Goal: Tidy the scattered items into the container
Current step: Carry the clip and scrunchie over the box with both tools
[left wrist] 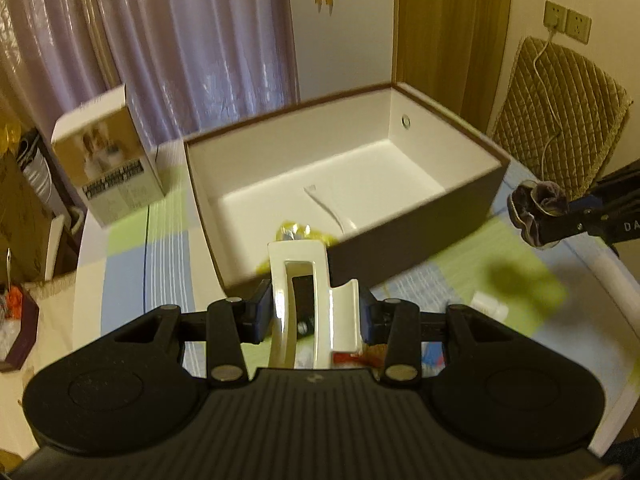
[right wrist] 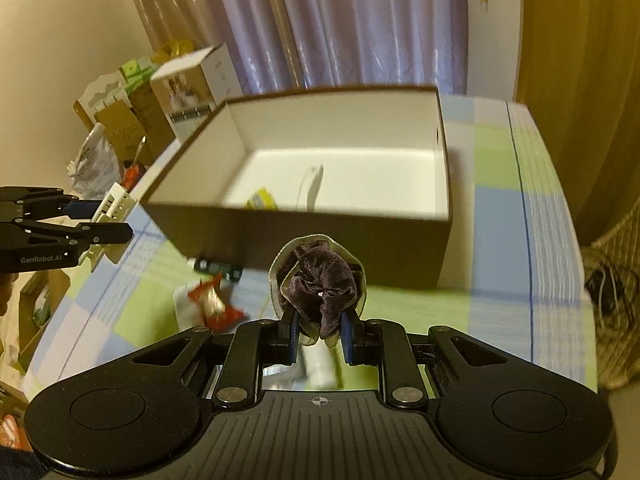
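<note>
- Box [left wrist: 420, 208] on the checked tablecloth [left wrist: 132, 264]; the left-wrist view shows the left gripper [left wrist: 312, 312] clamping a white hair clip [left wrist: 304, 296] just before its near wall.
- The right-wrist view alone shows a red wrapper [right wrist: 212, 304] before the box, the right gripper [right wrist: 320, 332] pinching a dark scrunchie [right wrist: 320, 284].

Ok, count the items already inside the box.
2. A white spoon-like piece lies on the floor of the box near its middle, and a yellow packet lies beside it, near the front wall. That wall may hide others.
</note>
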`<state>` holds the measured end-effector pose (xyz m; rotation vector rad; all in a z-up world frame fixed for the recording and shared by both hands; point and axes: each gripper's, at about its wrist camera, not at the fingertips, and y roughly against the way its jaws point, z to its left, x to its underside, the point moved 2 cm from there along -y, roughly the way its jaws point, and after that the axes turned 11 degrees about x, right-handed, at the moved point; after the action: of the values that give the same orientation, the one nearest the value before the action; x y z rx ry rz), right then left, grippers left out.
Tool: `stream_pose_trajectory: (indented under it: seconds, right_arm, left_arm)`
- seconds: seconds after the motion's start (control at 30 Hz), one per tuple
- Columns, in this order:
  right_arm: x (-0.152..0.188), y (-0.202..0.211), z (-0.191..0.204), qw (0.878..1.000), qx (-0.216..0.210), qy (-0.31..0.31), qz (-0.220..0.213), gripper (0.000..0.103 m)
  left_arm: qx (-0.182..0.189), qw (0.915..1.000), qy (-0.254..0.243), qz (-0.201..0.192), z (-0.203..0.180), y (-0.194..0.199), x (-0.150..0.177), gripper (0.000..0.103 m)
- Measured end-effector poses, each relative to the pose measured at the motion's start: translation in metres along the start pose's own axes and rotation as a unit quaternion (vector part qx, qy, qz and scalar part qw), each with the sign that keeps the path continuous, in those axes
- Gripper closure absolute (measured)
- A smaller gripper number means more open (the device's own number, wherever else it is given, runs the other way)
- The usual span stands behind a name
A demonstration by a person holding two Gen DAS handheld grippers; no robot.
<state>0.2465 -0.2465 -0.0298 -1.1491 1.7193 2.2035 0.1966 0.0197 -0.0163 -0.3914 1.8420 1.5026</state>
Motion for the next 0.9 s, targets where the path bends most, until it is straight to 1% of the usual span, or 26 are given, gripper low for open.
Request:
stream_pose_trajectory:
  seconds: [0.1, 0.37, 0.5, 0.67, 0.9]
  right_arm:
    - [-0.018, -0.003, -0.003, 1.000, -0.002, 0.004, -0.015, 0.080]
    - [-0.065, -0.020, -0.007, 0.999, 0.004, 0.021, -0.039, 0.080]
    - [-0.083, -0.036, -0.012, 0.999, 0.011, 0.024, -0.039, 0.080]
    - [-0.103, -0.058, -0.017, 0.999, 0.021, 0.025, -0.033, 0.080]
    - [-0.117, -0.081, -0.023, 0.999, 0.028, 0.032, -0.020, 0.080]
  left_arm:
    - [-0.004, 0.9999, -0.010, -0.014, 0.004, -0.004, -0.015, 0.067]
    - [-0.005, 0.9994, -0.021, -0.028, 0.020, -0.022, -0.053, 0.067]
    - [-0.002, 0.9992, -0.029, -0.027, 0.025, -0.037, -0.073, 0.067]
    - [-0.001, 0.9988, -0.046, -0.016, 0.027, -0.057, -0.093, 0.066]
    - [-0.006, 0.9979, -0.064, -0.004, 0.033, -0.081, -0.110, 0.066]
